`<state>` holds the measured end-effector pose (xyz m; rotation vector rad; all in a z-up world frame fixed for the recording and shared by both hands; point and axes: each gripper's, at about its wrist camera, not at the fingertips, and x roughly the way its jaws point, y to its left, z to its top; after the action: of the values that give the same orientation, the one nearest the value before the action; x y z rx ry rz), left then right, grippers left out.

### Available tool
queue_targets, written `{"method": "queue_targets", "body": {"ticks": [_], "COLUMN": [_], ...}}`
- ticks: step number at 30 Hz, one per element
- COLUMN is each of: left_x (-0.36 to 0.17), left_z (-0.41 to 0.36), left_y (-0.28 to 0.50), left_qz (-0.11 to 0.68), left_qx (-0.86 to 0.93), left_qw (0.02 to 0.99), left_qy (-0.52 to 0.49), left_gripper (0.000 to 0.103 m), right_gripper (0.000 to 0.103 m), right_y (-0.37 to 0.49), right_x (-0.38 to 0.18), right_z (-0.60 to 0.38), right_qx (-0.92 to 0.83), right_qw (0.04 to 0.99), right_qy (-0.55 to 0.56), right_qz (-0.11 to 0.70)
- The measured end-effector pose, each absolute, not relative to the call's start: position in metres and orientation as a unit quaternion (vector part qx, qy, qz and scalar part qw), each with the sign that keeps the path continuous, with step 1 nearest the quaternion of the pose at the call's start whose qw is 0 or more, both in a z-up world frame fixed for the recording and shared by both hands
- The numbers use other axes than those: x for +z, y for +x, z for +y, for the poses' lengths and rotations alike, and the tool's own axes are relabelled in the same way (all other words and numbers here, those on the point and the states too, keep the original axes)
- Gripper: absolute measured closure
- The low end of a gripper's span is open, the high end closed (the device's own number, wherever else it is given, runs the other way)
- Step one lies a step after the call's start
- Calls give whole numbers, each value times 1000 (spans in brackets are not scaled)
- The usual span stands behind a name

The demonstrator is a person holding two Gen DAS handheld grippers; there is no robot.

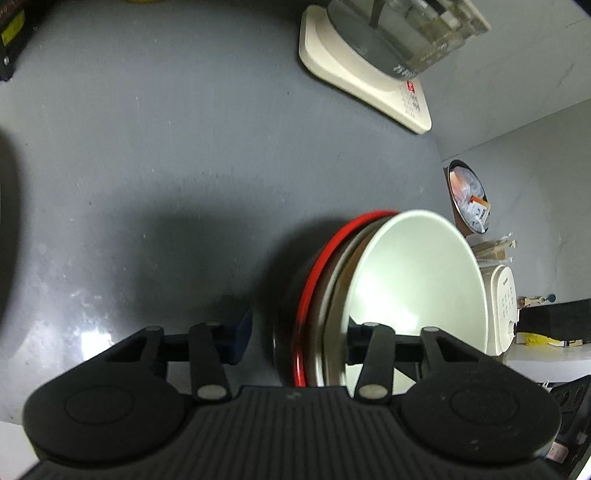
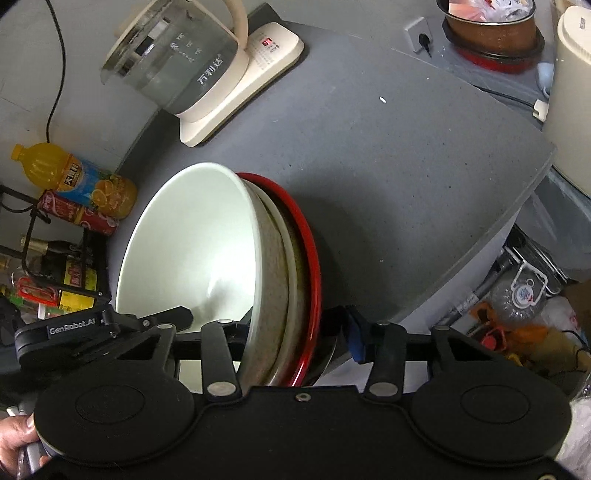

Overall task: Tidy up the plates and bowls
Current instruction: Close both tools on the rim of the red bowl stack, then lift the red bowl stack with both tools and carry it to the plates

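Observation:
A stack of dishes stands on the grey table (image 1: 166, 166): a white bowl (image 1: 413, 280) on top, a speckled beige dish under it, then a red-rimmed plate (image 1: 314, 280) with a dark underside. My left gripper (image 1: 299, 332) straddles the stack's near rim. Its right finger is inside the white bowl, and its blue-padded left finger (image 1: 240, 332) stands outside with a small gap to the stack. My right gripper (image 2: 295, 332) straddles the opposite rim of the white bowl (image 2: 192, 251) and red-rimmed plate (image 2: 310, 266). Its blue pad (image 2: 356, 336) sits outside, slightly apart from the stack.
A glass kettle (image 2: 177, 62) on a cream base (image 1: 354, 74) stands at the table's back. An orange juice bottle (image 2: 74, 177), a red can and other bottles crowd the left. A pot (image 2: 491, 29) and a cream appliance (image 2: 572, 110) stand at the right. A hand (image 2: 14, 439) holds the handle.

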<state>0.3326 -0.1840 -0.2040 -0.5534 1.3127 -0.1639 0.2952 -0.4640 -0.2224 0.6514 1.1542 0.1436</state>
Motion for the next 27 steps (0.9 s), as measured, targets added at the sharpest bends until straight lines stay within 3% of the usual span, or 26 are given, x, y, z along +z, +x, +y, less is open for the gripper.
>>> {"method": "queue_targets", "body": {"ticks": [7, 9, 27], "left_x": [-218, -221, -204], "left_z": [-187, -187, -148], "left_y": [335, 336, 330], "left_qz": [604, 604, 579], "left_qx": [-80, -86, -76], "left_qw": [748, 743, 755], "left_qy": [-264, -276, -299], "left_gripper": [65, 72, 72], "right_gripper": [61, 62, 62], "right_y": [302, 303, 322], "right_x": [-229, -229, -208], "right_z": [-467, -465, -424], "right_qx": [64, 63, 116], "right_qw": [787, 790, 802], "right_qy": [311, 302, 277], "right_qz": [530, 530, 516]}}
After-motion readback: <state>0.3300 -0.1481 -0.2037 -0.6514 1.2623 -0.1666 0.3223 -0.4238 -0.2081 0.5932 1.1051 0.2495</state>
